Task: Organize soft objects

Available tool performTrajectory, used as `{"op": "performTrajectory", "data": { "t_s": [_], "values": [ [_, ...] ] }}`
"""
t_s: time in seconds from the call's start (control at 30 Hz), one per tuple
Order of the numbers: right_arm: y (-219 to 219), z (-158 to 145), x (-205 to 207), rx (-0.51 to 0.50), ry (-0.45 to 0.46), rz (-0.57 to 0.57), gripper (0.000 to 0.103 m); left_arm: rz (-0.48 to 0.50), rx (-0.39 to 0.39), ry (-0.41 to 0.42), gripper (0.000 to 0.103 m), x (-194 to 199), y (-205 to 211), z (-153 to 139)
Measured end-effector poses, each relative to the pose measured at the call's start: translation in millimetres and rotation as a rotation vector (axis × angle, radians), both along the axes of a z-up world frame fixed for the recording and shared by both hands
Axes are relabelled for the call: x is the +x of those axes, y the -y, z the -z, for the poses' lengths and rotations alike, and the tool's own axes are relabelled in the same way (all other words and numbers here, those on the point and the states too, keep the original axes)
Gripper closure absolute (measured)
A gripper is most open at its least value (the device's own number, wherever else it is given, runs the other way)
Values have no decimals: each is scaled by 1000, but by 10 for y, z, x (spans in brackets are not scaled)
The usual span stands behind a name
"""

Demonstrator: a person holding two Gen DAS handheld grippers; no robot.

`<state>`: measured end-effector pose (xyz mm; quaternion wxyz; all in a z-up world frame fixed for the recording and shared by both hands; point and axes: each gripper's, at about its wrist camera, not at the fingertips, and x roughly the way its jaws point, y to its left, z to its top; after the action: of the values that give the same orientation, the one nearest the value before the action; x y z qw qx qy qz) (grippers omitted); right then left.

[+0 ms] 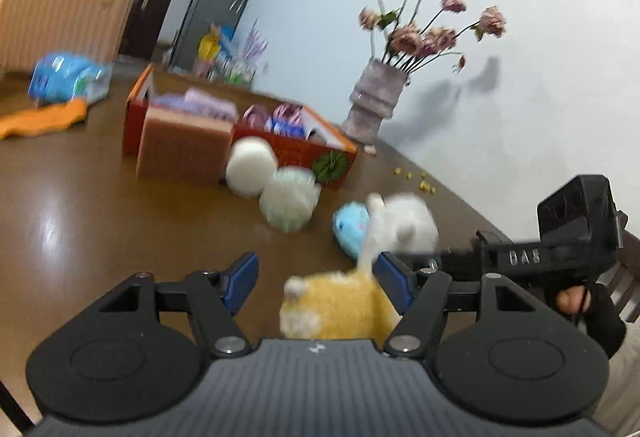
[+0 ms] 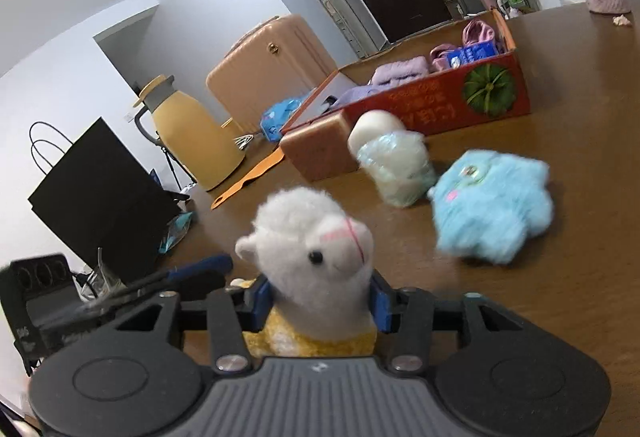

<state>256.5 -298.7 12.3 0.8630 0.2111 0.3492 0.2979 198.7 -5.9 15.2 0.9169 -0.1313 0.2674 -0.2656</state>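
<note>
The right gripper (image 2: 318, 303) has its blue fingers (image 2: 262, 303) pressed on both sides of a fluffy white and yellow alpaca toy (image 2: 310, 249), low in the middle of the right wrist view. In the left wrist view, the left gripper (image 1: 316, 283) has its blue fingers (image 1: 240, 283) spread wide, and the yellow part of the same toy (image 1: 332, 303) sits between them at the bottom middle. It is too blurry to tell if they touch it. A fuzzy light blue plush toy (image 2: 494, 205) lies on the shiny brown wooden table (image 2: 560, 277) to the right. Near it are a pale green mesh puff (image 2: 400, 169) and a round white sponge (image 2: 374, 129). Behind them, a brown sponge block (image 2: 320, 149) leans by a red cardboard box (image 2: 452, 105) filled with soft purple cloths (image 2: 400, 71). A pink fuzzy vase with dried flowers (image 1: 376, 97) stands in the upper right of the left view.
</note>
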Motion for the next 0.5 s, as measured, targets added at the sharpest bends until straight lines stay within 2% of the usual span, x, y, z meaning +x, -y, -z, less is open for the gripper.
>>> {"op": "performTrajectory", "data": {
  "t_s": [0.07,0.13,0.23,0.5],
  "values": [
    [-80,9,28,-32,-2,37,45,-29,12,-40,36,-9,-19,49],
    [-135,-15,-2,-80,32,84,37,-46,-2,-62,36,1,-68,81],
    [-146,-55,-73,-113,73,120,36,-53,-30,-90,36,32,-110,121],
    [-48,67,-92,-71,61,189,36,-66,-70,-148,36,301,-86,218]
  ]
}}
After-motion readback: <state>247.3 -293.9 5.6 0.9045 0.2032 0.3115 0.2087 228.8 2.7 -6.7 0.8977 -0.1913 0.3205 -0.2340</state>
